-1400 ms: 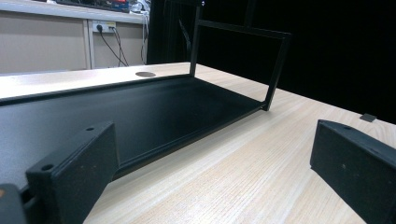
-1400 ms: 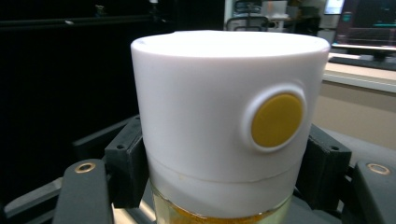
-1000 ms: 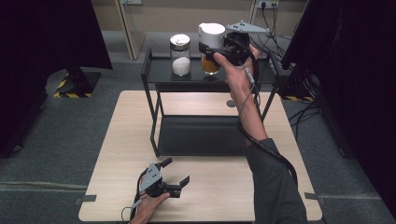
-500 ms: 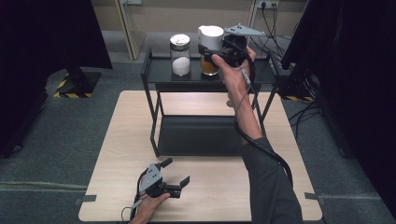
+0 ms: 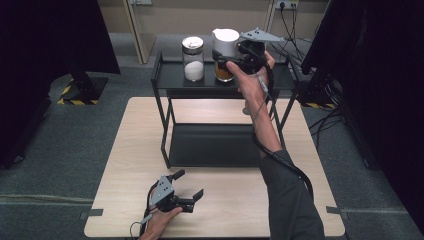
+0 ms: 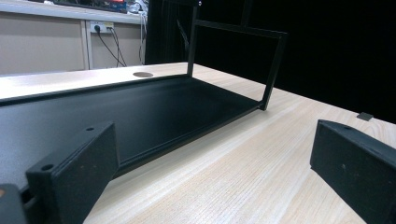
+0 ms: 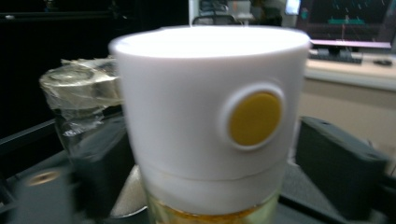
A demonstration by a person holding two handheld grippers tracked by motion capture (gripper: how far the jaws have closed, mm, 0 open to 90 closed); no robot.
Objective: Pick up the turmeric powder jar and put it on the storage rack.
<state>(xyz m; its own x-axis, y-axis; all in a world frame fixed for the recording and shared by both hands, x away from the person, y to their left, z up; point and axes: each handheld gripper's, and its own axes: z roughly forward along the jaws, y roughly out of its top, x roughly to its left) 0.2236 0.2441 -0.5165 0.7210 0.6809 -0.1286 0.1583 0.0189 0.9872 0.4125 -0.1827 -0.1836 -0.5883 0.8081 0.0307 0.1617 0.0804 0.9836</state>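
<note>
In the high view, the right claw (image 5: 226, 54) is up at the top shelf of the black rack (image 5: 165, 80), at the jar with the white lid (image 5: 225, 47), which stands on that shelf. A second jar with white powder (image 5: 193, 59) stands near it on the left. The left claw (image 5: 190, 190) rests low on the wooden worktop (image 5: 225, 210), in front of the rack, with its jaws apart and nothing between them.

In the left gripper view, the two black jaws stand wide open over the bare worktop (image 6: 233, 163), and the rack's lower shelf (image 6: 116, 107) lies just ahead.

In the right gripper view, the white lid (image 7: 210, 107) with a yellow round spot is between the jaws. The jaws have just been opening, and the right one stands a little apart from the lid, so the claw is open. Amber content shows under the lid.
</note>
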